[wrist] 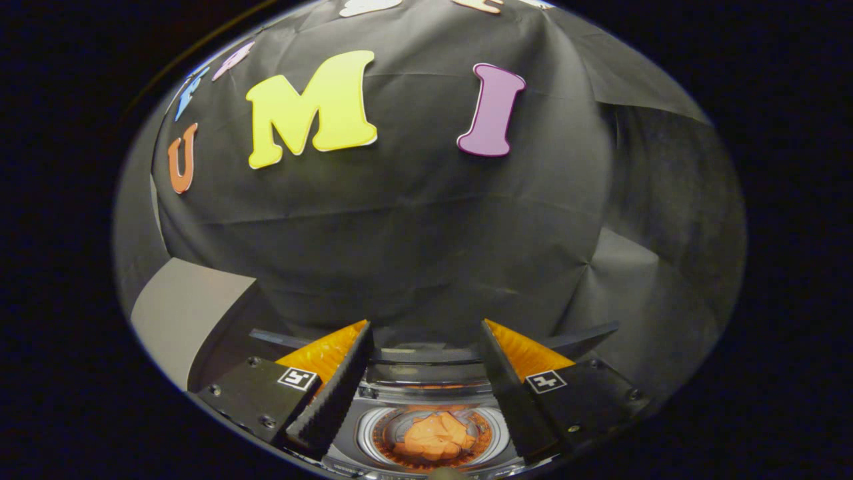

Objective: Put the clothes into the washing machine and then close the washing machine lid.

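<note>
The hand-held gripper [426,400] is released, its 2 fingers [333,393] spread wide with nothing between them. Below the gap between them sits the washing machine [426,433], its drum open. Orange clothes [436,433] lie inside the drum. The lid [426,357] stands raised just beyond the fingers.

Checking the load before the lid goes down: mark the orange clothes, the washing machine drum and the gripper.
orange clothes [436,433], gripper view, middle of the crumpled pile.
washing machine drum [365,435], gripper view, pale rim ring beside the clothes.
gripper [424,333], gripper view, open gap between its fingertips.
</note>
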A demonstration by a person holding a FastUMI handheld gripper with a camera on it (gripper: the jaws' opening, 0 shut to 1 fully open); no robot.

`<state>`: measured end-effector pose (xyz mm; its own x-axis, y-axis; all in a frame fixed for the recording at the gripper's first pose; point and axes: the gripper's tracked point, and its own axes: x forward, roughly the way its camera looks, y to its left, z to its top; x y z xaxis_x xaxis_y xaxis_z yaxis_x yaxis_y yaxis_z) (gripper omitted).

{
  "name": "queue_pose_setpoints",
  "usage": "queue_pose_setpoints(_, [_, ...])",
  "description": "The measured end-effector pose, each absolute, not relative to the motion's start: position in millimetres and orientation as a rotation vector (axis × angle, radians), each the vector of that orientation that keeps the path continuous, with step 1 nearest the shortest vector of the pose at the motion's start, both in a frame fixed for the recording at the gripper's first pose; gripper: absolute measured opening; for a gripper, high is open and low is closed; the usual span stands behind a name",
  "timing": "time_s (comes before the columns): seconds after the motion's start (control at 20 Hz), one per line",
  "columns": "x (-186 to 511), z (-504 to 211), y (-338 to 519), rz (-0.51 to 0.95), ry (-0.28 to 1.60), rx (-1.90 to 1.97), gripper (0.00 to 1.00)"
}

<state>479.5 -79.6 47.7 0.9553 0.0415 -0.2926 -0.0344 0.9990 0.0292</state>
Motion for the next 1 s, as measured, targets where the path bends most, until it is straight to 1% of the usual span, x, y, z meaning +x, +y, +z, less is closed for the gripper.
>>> queue_pose_setpoints(0.6, [445, 34, -79, -0.014, 0.205, 0.012, 0.99])
queue_pose_setpoints(0.75, [427, 1, -81, -0.010, 0.309, -0.027, 1.00])
queue_pose_setpoints(0.9, [409, -24, -85, -0.019, 0.321, -0.023, 1.00])
queue_pose_setpoints(1.0, [407, -16, -84, -0.010, 0.314, -0.008, 1.00])
